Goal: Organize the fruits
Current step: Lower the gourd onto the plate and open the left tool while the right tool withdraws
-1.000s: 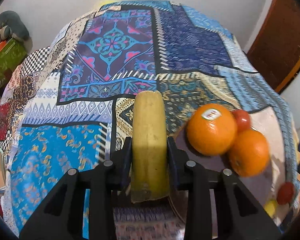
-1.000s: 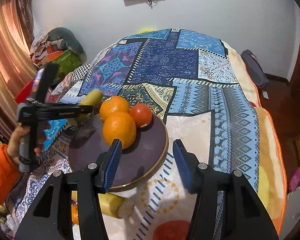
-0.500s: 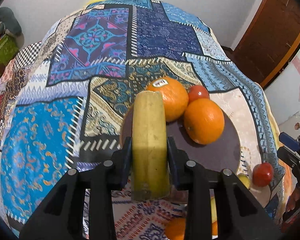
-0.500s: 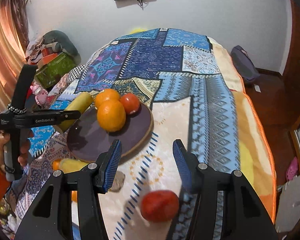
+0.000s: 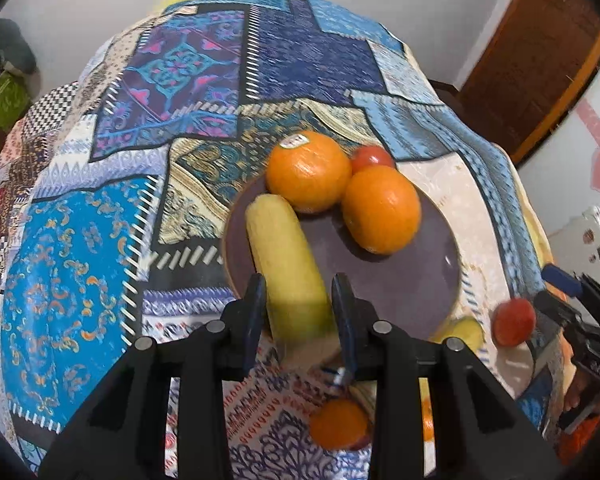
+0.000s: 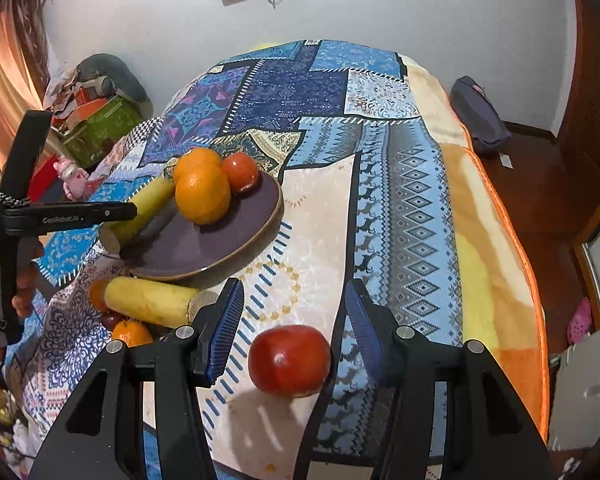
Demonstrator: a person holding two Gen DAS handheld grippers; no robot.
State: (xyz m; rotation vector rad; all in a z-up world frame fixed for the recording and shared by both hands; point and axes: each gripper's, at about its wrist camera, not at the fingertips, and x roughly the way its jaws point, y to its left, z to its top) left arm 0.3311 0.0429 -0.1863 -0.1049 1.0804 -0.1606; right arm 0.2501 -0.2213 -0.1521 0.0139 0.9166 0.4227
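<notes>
Left tool (image 5: 299, 304), tilted steeply down, clamps a banana (image 5: 286, 264) over the plate (image 5: 420, 280); right tool (image 6: 294, 332) hangs apart above an apple (image 6: 289, 360).

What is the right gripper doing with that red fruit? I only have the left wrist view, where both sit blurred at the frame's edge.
Observer: In the right wrist view the right gripper is open. The red fruit lies on the blanket, framed between the jaws, and neither pad touches it.
Operator: And the yellow scrap just off the plate's rim?
Observer: That is a second banana, seen at full length here. It lies on the blanket beside the plate, not on it.
</notes>
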